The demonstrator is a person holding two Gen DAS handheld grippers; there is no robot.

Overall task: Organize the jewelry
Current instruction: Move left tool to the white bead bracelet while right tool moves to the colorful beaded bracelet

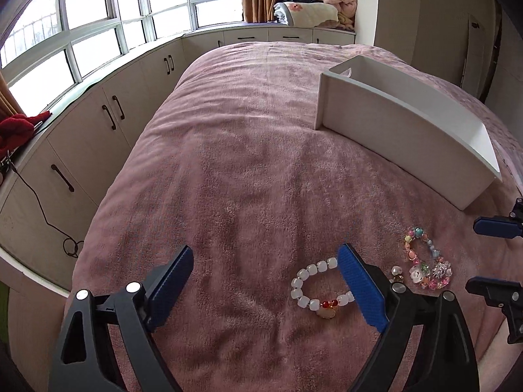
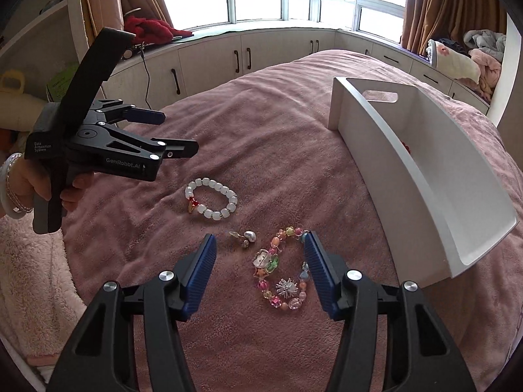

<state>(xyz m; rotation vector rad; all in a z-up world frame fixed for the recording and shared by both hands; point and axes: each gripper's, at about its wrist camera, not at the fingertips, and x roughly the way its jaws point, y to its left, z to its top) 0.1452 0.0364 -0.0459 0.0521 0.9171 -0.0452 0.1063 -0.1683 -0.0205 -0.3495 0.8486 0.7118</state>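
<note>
A white bead bracelet [image 1: 302, 274] with a red and gold charm lies on the pink blanket, just inside the right finger of my left gripper [image 1: 264, 251], which stands open above it. A colourful bead bracelet [image 2: 263, 258] lies between the fingers of my right gripper [image 2: 260, 236]; the pads stand apart from it, open. Small pearl earrings [image 2: 243, 236] rest between the two bracelets. The white bracelet [image 2: 232, 201] lies under the left gripper [image 2: 179, 130]. A white tray [image 2: 408, 163] stands at the right with something red [image 2: 406, 146] inside.
The blanket-covered bed [image 1: 245, 163] fills both views. Cream cabinets [image 1: 108, 124] run under the windows, with a red garment [image 2: 150, 29] on the sill and folded bedding [image 1: 313, 13] at the far end. A hand [image 2: 23, 183] wearing bangles holds the left gripper.
</note>
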